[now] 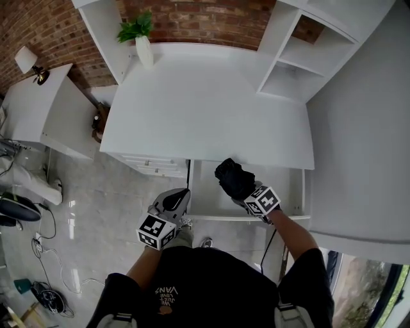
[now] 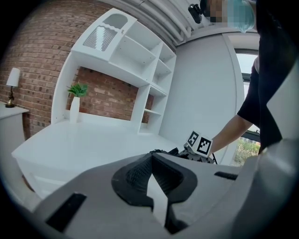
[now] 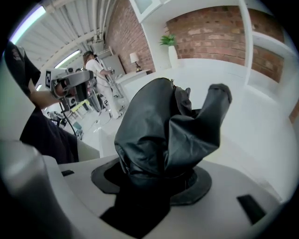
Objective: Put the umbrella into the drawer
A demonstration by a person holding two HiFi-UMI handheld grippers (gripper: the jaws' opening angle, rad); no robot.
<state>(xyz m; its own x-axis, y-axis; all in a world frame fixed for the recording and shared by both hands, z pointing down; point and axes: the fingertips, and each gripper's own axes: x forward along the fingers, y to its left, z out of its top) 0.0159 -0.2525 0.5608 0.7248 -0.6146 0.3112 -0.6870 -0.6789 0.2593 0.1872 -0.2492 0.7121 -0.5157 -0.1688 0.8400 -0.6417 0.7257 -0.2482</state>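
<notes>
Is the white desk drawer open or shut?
Open: the white drawer is pulled out past the white desk top, its inside showing beside the black folded umbrella.

A vased plant [image 1: 136, 29] stands by the brick wall [image 1: 205, 16]; a lamp [image 1: 27, 61] tops a cabinet [image 1: 57, 115].

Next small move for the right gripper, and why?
Probably lower the right gripper straight down before releasing. Its jaws are clamped on the black folded fabric umbrella, which sits over the open white drawer and does not look set down inside yet.
</notes>
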